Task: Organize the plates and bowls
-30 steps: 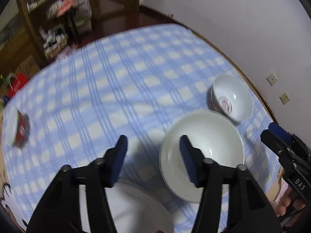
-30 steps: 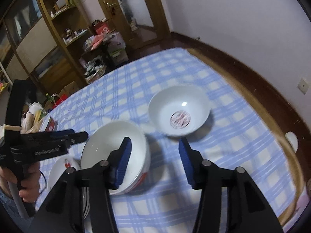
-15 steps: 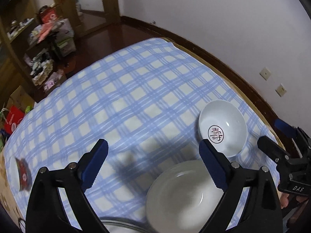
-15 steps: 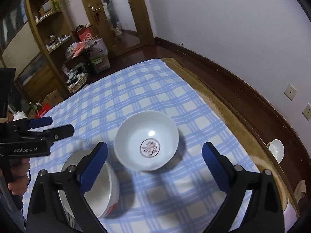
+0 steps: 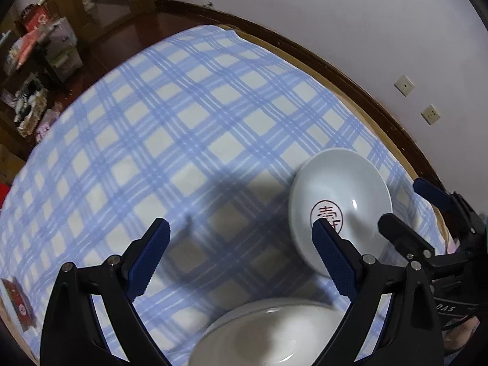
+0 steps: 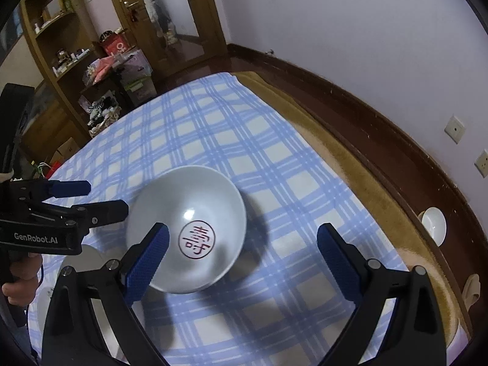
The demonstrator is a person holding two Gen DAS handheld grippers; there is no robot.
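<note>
A white bowl with a red round mark inside [image 6: 189,228] stands on the blue checked tablecloth [image 6: 213,140]; it also shows in the left wrist view [image 5: 341,195]. My right gripper [image 6: 244,244] is open and empty, its left finger over the bowl's near rim. My left gripper [image 5: 241,244] is open and empty above the cloth, left of that bowl. A larger white bowl [image 5: 268,332] sits just below the left gripper. The left gripper also shows in the right wrist view [image 6: 100,198], beside the marked bowl.
A red-sided bowl [image 5: 18,302] lies at the cloth's far left edge. A small white dish [image 6: 433,225] sits on the floor by the wall. Shelves and boxes [image 6: 91,70] stand beyond the table. The right gripper shows in the left wrist view [image 5: 418,210].
Both grippers opened wide from a narrow gap and moved forward. The marked bowl now lies closer under the right gripper; the large bowl slid to the bottom of the left view.
</note>
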